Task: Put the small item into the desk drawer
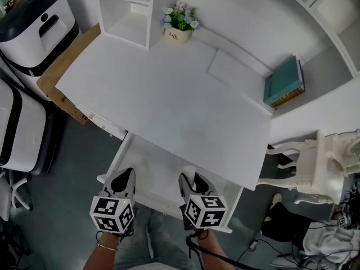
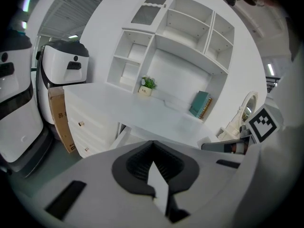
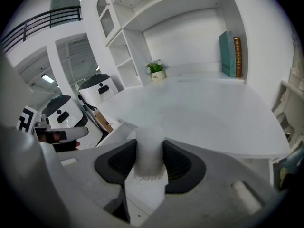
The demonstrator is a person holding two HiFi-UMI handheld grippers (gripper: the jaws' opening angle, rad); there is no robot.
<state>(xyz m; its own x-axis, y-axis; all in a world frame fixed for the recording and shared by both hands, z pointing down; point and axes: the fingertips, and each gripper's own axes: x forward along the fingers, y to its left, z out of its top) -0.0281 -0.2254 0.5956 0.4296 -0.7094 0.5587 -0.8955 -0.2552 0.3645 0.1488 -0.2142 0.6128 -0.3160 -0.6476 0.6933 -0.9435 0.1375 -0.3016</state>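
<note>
We are clamping a white item [image 3: 149,148] in our right gripper [image 1: 188,180] over the open drawer [image 1: 154,170]; left gripper [image 1: 125,180] closed, tabletop [image 1: 169,94] ahead.

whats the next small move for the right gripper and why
Probably lower the right gripper a little and open its jaws. They are shut on the small white item, and the gripper hangs over the open drawer. The left gripper is shut and empty beside it.

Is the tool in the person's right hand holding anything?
Yes, a small white cylinder is pinched between the jaws of the right gripper.
</note>
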